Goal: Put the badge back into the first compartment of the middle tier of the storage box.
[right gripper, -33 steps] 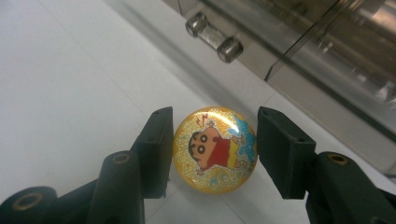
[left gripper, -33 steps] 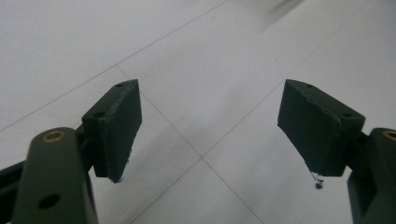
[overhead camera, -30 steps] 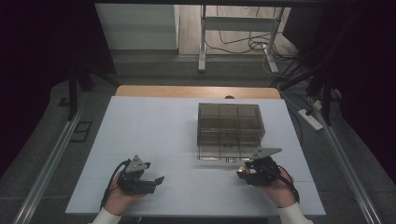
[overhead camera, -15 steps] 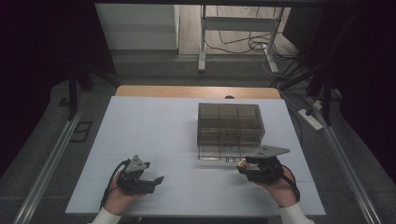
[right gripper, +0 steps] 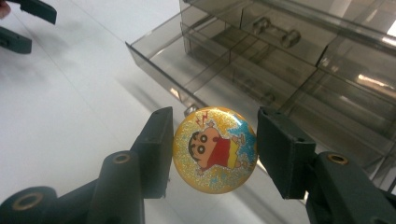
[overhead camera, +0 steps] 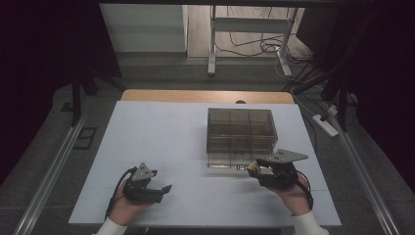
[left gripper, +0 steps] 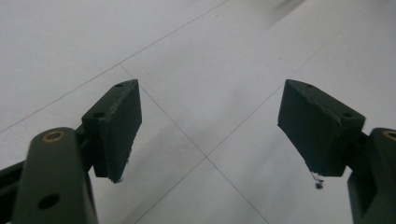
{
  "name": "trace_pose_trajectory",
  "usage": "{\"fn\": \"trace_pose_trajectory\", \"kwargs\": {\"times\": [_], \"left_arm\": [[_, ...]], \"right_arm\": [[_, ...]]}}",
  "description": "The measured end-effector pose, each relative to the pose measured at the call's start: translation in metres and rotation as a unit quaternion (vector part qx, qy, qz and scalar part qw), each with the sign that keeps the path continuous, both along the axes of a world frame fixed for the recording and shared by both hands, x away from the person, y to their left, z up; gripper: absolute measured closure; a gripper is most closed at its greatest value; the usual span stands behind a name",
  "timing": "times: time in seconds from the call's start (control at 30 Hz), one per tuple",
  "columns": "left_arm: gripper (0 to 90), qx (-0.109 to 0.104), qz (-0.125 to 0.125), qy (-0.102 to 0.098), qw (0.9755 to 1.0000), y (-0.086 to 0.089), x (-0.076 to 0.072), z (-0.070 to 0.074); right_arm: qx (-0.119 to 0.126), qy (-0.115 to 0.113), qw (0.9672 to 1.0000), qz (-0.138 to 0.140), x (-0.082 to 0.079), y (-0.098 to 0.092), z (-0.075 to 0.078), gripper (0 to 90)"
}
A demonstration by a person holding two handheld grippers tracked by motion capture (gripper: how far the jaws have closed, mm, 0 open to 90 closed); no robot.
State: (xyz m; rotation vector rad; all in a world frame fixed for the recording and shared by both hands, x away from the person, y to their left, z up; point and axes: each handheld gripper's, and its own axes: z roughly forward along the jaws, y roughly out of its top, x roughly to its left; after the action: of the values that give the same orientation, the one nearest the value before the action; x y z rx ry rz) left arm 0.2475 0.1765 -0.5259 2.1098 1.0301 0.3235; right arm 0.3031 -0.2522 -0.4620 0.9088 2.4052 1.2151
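Note:
A round gold badge with a cartoon child in a red shirt hangs between the jaws of my right gripper, which is shut on its edges. In the high view that gripper sits just right of the open bottom drawer of a smoky clear drawer box. The open drawer lies right behind the badge, and I see nothing in it. My left gripper rests at the table's front left, open, with bare white table between its pads.
The white table has thin seam lines. Its wooden far edge meets a floor with cables and a metal stand. Rails run along both sides of the table. The left gripper also appears far off in the right gripper view.
The right gripper has edged slightly to the right with the badge. The left gripper has stayed still.

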Motion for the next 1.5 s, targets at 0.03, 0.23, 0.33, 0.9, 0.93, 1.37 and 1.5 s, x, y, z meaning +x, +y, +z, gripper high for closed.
{"fn": "trace_pose_trajectory", "kwargs": {"times": [0.03, 0.23, 0.33, 0.9, 0.93, 1.37, 1.5], "left_arm": [[22.5, 0.000, 0.000, 0.000, 1.0000, 0.000, 0.000, 0.000], [22.5, 0.000, 0.001, -0.002, 1.0000, 0.000, 0.000, 0.000], [22.4, 0.000, 0.000, -0.003, 1.0000, 0.000, 0.000, 0.000], [22.3, 0.004, 0.000, -0.004, 1.0000, -0.001, 0.000, 0.000], [22.3, 0.004, 0.000, -0.004, 1.0000, -0.001, 0.000, 0.000], [22.1, 0.003, -0.001, -0.005, 1.0000, -0.002, 0.000, 0.000], [22.1, 0.003, 0.001, -0.005, 1.0000, -0.001, 0.001, 0.000]], "right_arm": [[0.002, 0.000, 1.0000, 0.002, 0.001, 0.000, 0.000, 47.7], [0.009, -0.005, 0.9999, 0.005, 0.006, 0.005, 0.002, 47.7], [0.010, -0.007, 0.9999, 0.005, 0.008, 0.007, 0.002, 47.8], [0.011, -0.017, 0.9997, 0.011, 0.014, 0.017, 0.004, 47.8], [0.011, -0.019, 0.9997, 0.009, 0.014, 0.018, 0.004, 47.7], [0.020, -0.029, 0.9993, 0.015, 0.016, 0.028, 0.011, 47.7], [0.022, -0.030, 0.9991, 0.018, 0.018, 0.032, 0.012, 47.7]]}}
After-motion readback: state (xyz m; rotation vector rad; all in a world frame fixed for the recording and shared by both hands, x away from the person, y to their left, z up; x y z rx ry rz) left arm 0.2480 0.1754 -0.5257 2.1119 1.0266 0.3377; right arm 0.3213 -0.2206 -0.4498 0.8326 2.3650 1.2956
